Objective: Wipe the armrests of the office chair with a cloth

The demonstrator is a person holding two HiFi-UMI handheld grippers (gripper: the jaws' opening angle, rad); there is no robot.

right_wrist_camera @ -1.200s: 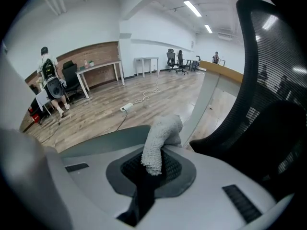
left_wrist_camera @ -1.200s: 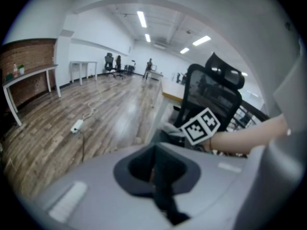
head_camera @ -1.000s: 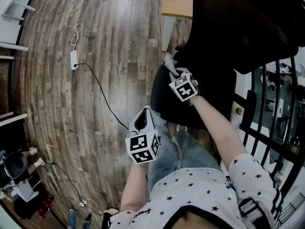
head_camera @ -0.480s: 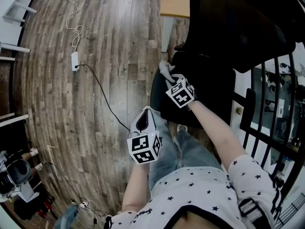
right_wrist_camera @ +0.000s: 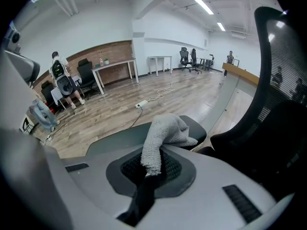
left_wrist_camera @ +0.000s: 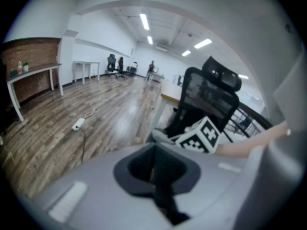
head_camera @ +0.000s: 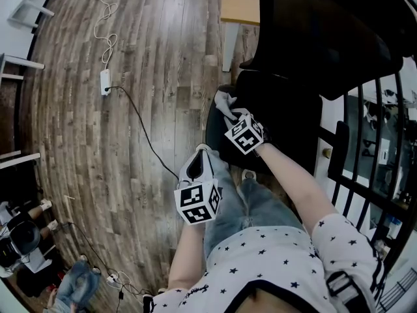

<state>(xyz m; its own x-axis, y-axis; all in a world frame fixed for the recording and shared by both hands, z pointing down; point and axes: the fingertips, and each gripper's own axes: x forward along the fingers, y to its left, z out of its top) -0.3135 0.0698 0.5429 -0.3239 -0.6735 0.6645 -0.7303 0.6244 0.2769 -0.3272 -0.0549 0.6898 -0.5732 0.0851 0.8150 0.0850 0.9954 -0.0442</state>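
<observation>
The black office chair [head_camera: 326, 31] stands at the upper right of the head view. Its left armrest [head_camera: 217, 130] is a dark pad beside the seat. My right gripper [head_camera: 232, 119] is shut on a grey cloth [head_camera: 225, 103], and the cloth is pressed down on the armrest. In the right gripper view the cloth [right_wrist_camera: 168, 131] bunches out of my right gripper [right_wrist_camera: 148, 169] and lies on the armrest [right_wrist_camera: 120, 139]. My left gripper [head_camera: 194, 167] hangs shut and holds nothing, lower left of the armrest and above the floor. The left gripper [left_wrist_camera: 156, 171] looks toward the chair [left_wrist_camera: 211, 95].
A white power strip [head_camera: 102, 82] with cables lies on the wooden floor at the left. A desk [head_camera: 241, 2] with a white leg [head_camera: 226, 44] stands behind the chair. A black railing [head_camera: 371, 155] runs along the right. My jeans-clad legs [head_camera: 247, 207] are just below the armrest.
My right gripper has slid the cloth along the armrest, down and slightly left in the head view. The left gripper has barely moved.
</observation>
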